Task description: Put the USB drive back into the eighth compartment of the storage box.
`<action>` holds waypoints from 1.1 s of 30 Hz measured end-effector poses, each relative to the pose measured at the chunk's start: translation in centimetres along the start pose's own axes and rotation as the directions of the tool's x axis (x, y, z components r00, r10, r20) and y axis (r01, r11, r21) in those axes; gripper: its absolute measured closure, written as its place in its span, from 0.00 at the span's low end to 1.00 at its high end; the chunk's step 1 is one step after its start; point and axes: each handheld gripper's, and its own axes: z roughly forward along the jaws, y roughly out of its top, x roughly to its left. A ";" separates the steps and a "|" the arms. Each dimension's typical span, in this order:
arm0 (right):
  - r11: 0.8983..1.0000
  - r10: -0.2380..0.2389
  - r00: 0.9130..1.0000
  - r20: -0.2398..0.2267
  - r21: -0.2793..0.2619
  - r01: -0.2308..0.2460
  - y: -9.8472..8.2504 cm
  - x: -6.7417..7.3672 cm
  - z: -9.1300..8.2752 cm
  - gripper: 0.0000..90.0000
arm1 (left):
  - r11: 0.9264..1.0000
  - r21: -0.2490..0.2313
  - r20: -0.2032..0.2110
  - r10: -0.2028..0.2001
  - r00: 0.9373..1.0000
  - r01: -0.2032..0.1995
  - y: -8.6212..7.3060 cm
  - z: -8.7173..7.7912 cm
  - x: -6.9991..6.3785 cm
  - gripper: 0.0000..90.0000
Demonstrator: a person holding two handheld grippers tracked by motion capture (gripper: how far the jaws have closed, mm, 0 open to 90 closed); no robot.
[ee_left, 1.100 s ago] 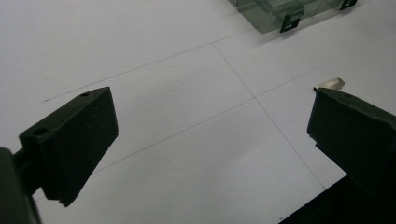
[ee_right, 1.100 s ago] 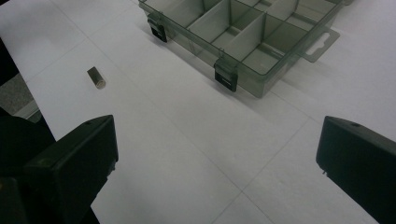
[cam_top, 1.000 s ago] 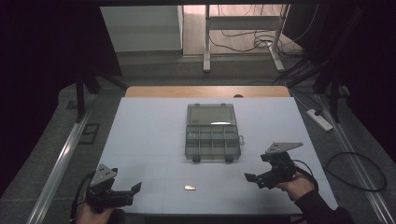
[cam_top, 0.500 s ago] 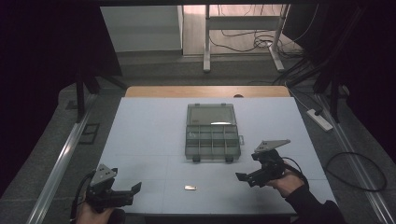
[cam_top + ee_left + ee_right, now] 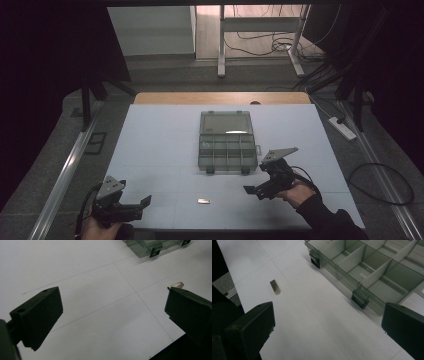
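High view: right gripper (image 5: 252, 190) (fingers wide) low beside organizer box (image 5: 227, 145).

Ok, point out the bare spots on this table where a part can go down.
Both sides of the open organizer box are bare mat, and so is the strip behind it. It is tighter in front: the small metal piece lies between the left tool and the right tool.
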 end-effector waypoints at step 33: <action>0.994 -0.077 0.995 -0.070 0.068 0.082 2.5 2.2 4.7 0.00 | 1.000 -0.002 0.001 -0.012 1.000 0.012 0.0 0.0 0.1 0.01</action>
